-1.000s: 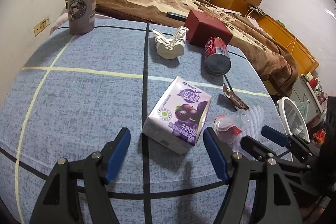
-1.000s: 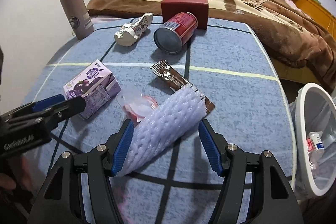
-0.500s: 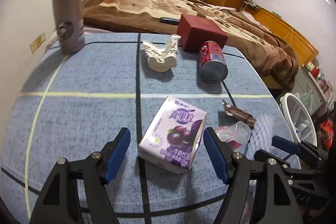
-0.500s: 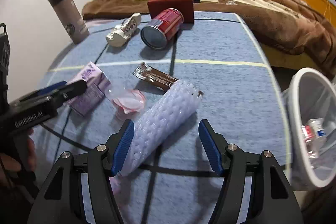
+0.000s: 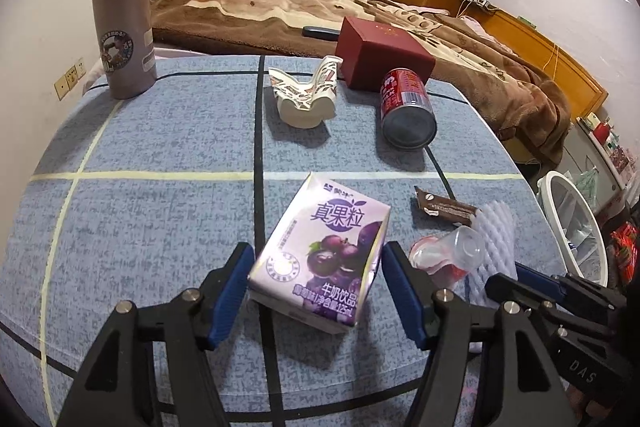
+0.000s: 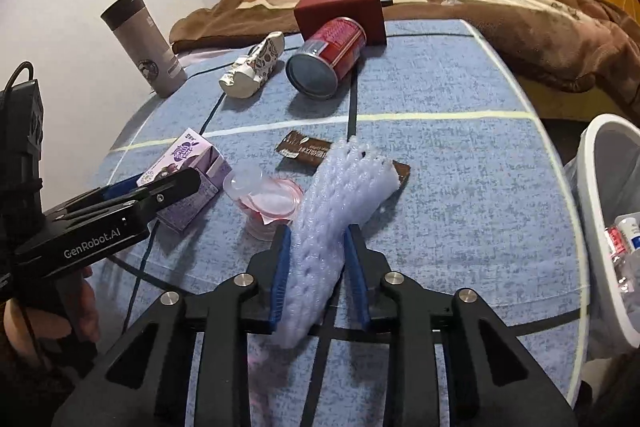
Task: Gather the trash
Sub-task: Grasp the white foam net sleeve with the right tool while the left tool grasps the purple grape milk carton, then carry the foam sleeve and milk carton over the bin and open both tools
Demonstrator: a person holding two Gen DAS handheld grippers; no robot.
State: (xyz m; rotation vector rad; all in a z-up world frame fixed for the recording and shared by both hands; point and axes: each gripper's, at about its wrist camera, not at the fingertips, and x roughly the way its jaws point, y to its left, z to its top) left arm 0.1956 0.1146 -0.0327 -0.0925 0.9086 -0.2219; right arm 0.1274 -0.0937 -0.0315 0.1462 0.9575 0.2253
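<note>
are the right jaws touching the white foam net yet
Touching. In the right wrist view the right gripper has both blue jaws pressed against the white foam net, which narrows where they pinch it.

Tablecloth point(image 5: 160, 155): speckled blue w/ black and pale-yellow grid lines. On it: purple milk-drink carton point(image 5: 324, 259) w/ dark grape pics, red can point(image 5: 406, 99), dark-red gift box point(image 5: 382, 55), brown wrapper point(image 5: 444, 209), white foam net sleeve point(image 6: 336, 203), grey-brown tumbler point(image 5: 122, 11) w/ black lid. Beside the tablecloth, white bin point(image 6: 600, 195); gripper pads point(image 6: 280, 277) blue on black frames.
</note>
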